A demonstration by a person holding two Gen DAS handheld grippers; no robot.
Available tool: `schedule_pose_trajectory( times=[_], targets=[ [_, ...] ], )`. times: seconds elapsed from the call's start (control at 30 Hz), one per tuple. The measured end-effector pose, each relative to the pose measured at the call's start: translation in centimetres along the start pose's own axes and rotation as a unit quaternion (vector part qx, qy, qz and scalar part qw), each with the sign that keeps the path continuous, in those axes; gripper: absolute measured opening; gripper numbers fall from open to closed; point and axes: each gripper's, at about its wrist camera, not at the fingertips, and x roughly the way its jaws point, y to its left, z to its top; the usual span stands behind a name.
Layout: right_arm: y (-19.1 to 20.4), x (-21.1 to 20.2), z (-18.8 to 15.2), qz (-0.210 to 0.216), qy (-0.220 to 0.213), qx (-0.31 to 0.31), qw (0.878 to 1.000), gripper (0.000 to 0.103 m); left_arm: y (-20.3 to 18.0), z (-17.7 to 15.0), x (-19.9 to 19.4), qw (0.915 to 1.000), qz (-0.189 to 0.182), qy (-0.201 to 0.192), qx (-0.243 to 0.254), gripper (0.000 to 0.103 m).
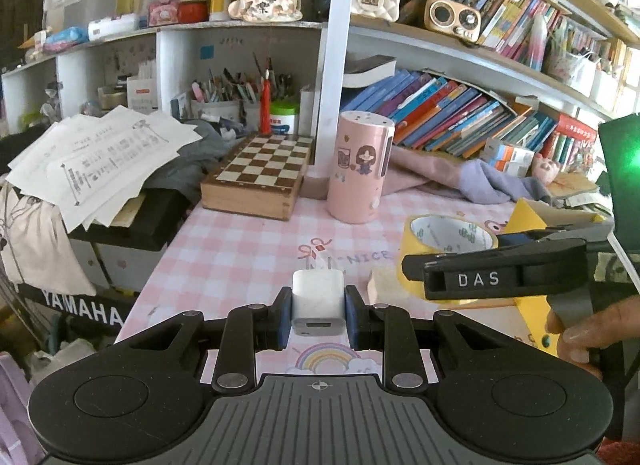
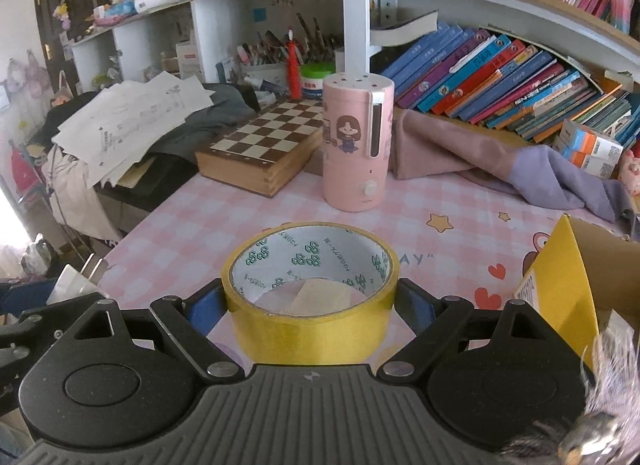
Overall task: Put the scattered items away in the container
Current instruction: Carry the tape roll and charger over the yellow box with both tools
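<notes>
My left gripper (image 1: pixel 318 315) pinches the charger (image 1: pixel 318 297), right gripper (image 2: pixel 310 305) spans the tape (image 2: pixel 312 289) — either could catch the box (image 2: pixel 560 297) flap and slip.

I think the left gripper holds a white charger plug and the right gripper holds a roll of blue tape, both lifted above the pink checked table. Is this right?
Not quite: the tape roll is yellow, not blue, as the right wrist view shows. The rest holds: the left gripper has its jaws closed on the white charger plug, and the right gripper grips the roll above the pink checked table.

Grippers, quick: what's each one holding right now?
Left gripper: closed on the white charger.
Right gripper: closed on the yellow tape roll.
</notes>
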Motion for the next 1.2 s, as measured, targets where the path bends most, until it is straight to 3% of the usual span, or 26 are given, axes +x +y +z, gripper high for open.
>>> schedule_pose_trajectory(
  times=[0.33,1.2],
  targets=[
    [1.9,-3.4,-2.6,-0.008,-0.002,0.012,1.0,0.088,0.3,-1.9,-2.7,0.9998,-0.021,0.003,0.0,0.025],
    [2.2,-11.2,-9.0,-0.051,-0.01,0.056,0.997,0.088,-1.8,-5.4,-7.9,0.9967,-0.081,0.0,0.009,0.025]
  ],
)
